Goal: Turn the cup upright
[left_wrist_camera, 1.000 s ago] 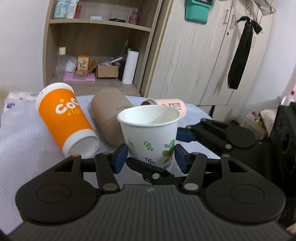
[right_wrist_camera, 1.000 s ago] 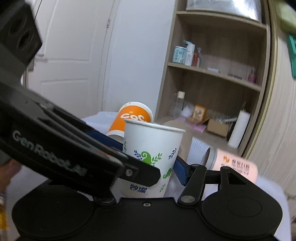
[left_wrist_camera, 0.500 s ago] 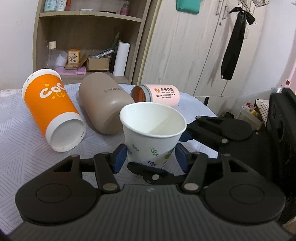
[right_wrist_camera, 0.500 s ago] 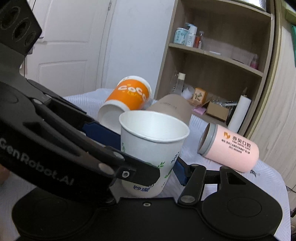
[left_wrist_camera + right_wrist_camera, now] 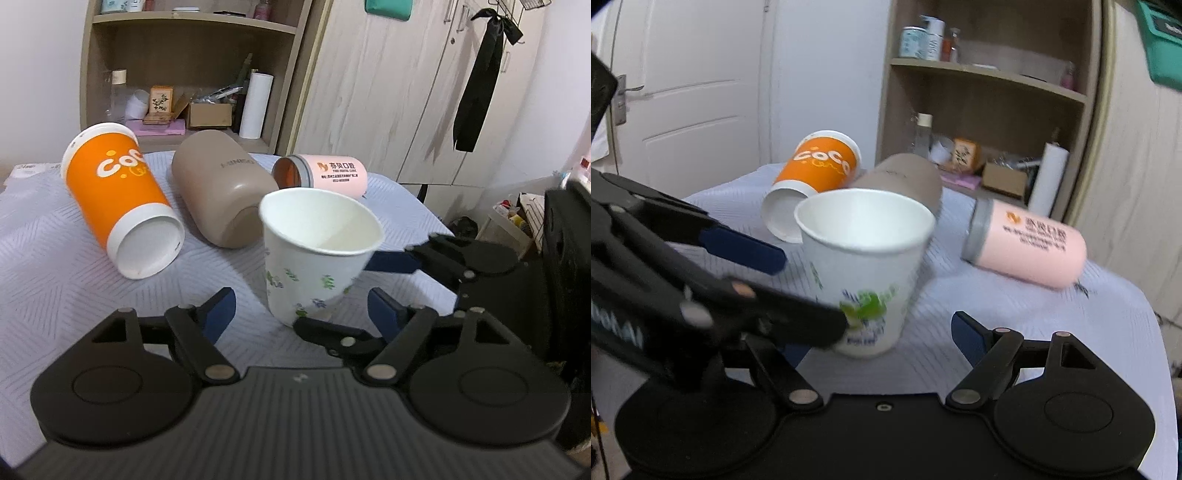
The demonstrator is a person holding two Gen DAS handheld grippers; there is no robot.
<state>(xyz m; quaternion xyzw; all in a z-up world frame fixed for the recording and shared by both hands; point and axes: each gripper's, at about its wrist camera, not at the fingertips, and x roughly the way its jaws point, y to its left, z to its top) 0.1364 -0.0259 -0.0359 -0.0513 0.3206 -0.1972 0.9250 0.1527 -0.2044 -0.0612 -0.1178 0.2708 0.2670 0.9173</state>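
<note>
A white paper cup (image 5: 314, 258) with green leaf print stands mouth up on the table, leaning slightly; it also shows in the right wrist view (image 5: 864, 269). My left gripper (image 5: 301, 306) is open, its blue pads apart on either side of the cup and not touching it. My right gripper (image 5: 875, 339) is open too, and the cup stands between its fingers. The other gripper's black fingers cross each view beside the cup.
An orange cup (image 5: 118, 195), a brown tumbler (image 5: 221, 192) and a pink cup (image 5: 325, 175) lie on their sides behind the white cup on the pale patterned tablecloth (image 5: 55, 266). A wooden shelf (image 5: 192, 74) and wardrobe stand beyond the table.
Both grippers opened and let go of the white cup. It came down onto the table. Both cameras have drawn back a little.
</note>
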